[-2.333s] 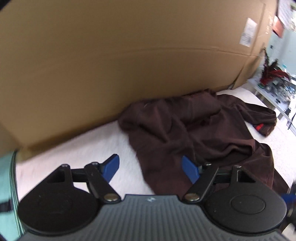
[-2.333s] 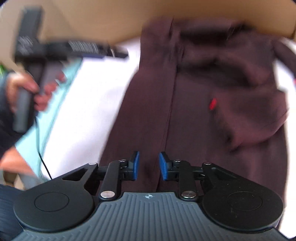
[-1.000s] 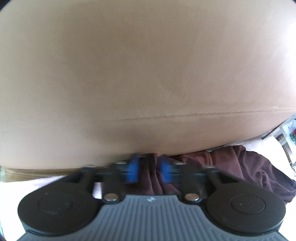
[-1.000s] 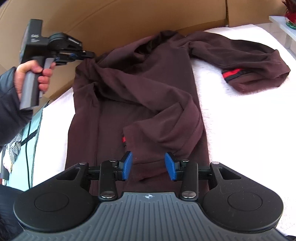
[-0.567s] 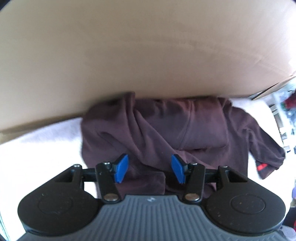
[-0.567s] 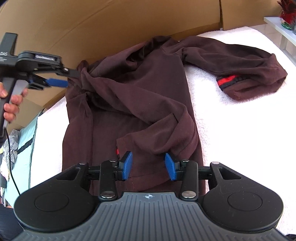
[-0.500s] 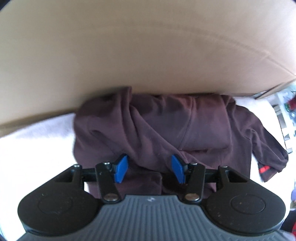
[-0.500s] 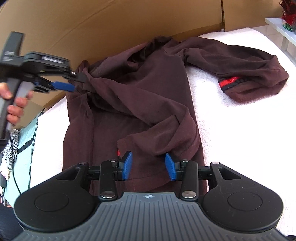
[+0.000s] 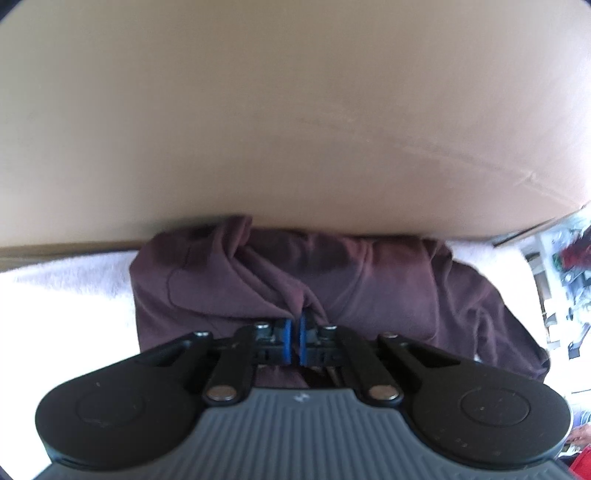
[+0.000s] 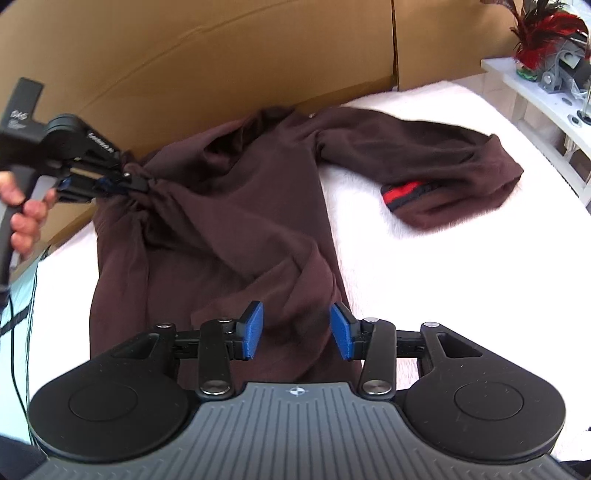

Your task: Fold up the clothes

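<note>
The left gripper (image 9: pixel 292 341), low in the middle of its own view, has its blue pads nearly together with a bunched ridge of the dark brown garment (image 9: pixel 369 291) pinched between them. In the right wrist view the same tool (image 10: pixel 127 181) sits at the left edge, held by a hand (image 10: pixel 22 218), with cloth gathered into a tight knot at its tips. Half a second ago these pads stood well apart over the cloth without gripping it.

The right gripper (image 10: pixel 295 334), low in the centre of its view, has its jaws opening, wider than half a second ago; a folded sleeve end lies between the pads, which do not press on it.

The garment is spread on a white fleecy cover (image 10: pixel 424 266), running from bottom centre to upper left. Its other sleeve reaches toward the right, ending in a red-striped cuff (image 10: pixel 406 192). A cardboard wall (image 10: pixel 221 55) rises just behind the garment and fills most of the left wrist view, closing off the far side. At upper right stands a white shelf (image 10: pixel 535 96) with red feathers (image 10: pixel 543 33).
</note>
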`<control>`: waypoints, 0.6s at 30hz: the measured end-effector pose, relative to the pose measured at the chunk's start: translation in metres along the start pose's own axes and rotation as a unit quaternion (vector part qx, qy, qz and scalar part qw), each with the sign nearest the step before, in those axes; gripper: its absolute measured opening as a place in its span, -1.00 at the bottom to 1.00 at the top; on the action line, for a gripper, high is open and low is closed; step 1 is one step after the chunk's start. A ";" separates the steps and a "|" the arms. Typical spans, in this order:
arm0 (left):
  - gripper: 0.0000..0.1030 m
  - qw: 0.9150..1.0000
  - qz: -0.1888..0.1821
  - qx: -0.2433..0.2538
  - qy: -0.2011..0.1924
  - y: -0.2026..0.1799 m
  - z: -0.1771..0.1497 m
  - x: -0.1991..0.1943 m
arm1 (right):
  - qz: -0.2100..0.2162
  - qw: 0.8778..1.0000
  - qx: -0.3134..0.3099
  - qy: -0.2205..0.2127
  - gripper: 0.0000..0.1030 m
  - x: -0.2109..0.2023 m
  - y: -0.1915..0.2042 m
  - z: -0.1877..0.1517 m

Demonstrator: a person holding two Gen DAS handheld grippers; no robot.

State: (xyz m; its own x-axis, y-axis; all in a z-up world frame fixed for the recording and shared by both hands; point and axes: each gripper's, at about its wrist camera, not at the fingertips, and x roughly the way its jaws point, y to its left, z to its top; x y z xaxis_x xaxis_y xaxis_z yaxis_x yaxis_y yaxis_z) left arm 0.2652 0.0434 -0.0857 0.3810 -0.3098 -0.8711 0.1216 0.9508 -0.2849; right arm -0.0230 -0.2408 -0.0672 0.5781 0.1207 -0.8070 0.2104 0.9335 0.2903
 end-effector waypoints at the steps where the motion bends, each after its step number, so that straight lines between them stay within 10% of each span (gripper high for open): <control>1: -1.00 1.000 -0.002 -0.003 -0.004 0.001 0.003 -0.002 | 0.002 1.000 0.000 -0.001 0.23 0.004 0.001 0.002; 2: -1.00 1.000 -0.003 -0.007 -0.009 0.001 0.006 -0.004 | 0.000 1.000 -0.003 0.000 0.15 0.010 0.002 0.002; 4: -1.00 1.000 0.000 -0.006 -0.013 0.000 0.008 -0.003 | 0.004 0.999 -0.018 0.029 -0.84 0.021 0.002 0.004; 13: -1.00 0.999 -0.016 -0.028 -0.018 0.014 0.011 0.000 | 0.133 0.985 0.094 -0.049 -0.87 -0.062 -0.062 0.036; 18: -1.00 0.999 -0.024 -0.027 -0.020 0.021 0.014 0.002 | 0.260 0.960 0.100 0.000 -0.92 -0.074 -0.063 0.036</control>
State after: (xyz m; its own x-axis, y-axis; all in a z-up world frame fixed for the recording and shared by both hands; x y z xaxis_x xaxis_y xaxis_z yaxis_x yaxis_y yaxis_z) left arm 0.2816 0.0625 -0.0876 0.4116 -0.3539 -0.8399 0.0906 0.9329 -0.3487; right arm -0.0512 -0.3208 -0.0071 0.6461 0.5533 -0.5257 0.0409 0.6627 0.7478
